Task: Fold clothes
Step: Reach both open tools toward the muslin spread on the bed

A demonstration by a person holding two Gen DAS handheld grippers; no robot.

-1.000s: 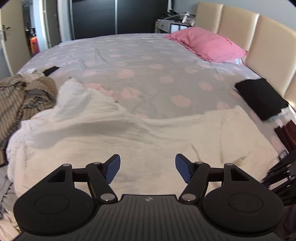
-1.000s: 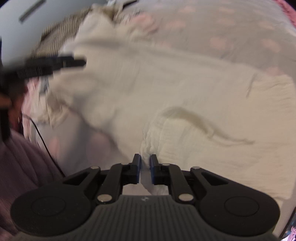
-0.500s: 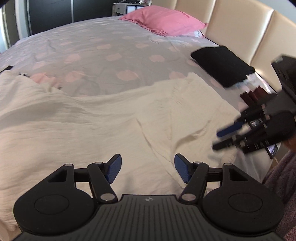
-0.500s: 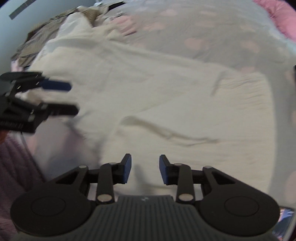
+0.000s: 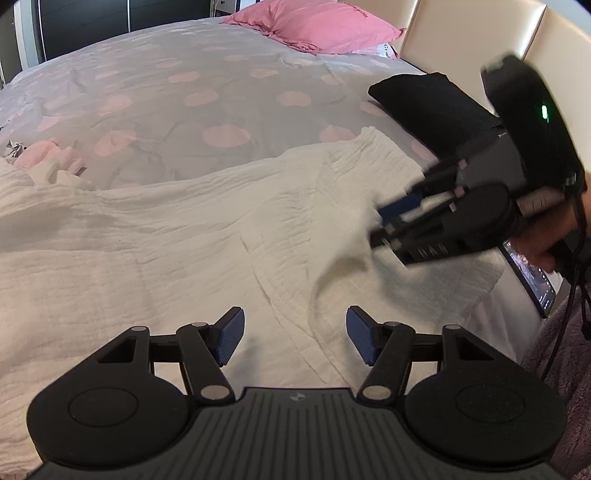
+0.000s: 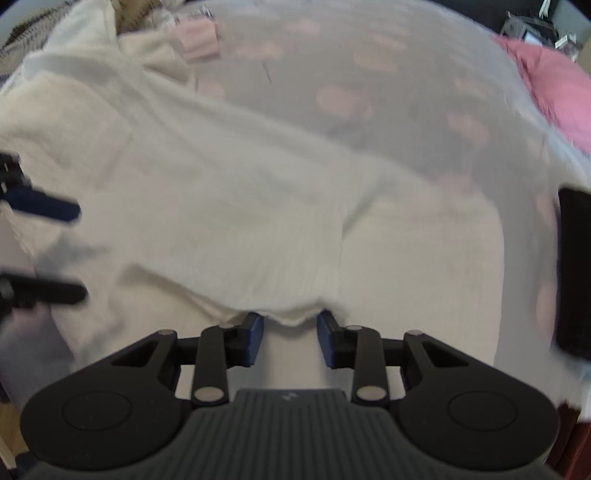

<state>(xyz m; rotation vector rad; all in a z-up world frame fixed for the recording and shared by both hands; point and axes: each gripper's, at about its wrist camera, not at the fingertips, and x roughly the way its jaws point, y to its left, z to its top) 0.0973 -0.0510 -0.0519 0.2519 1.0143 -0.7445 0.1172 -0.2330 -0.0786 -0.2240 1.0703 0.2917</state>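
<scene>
Bed (image 5: 155, 92) with dotted grey cover lying under everything; pink pillow (image 5: 317, 26) resting by headboard. White garment (image 5: 192, 236) lying spread across near side of bed, creased. Black folded item (image 5: 428, 103) sitting beyond it. Left gripper (image 5: 294, 338) hovering over garment, jaws spread, gripping nothing. Right gripper (image 6: 290, 338) having just been opening (view blurred): jaws standing part-spread around folded garment edge, pads not pressing it.

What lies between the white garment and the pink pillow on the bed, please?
Only bare spotted bedcover between the white garment and pink pillow, in the left wrist view.
</scene>
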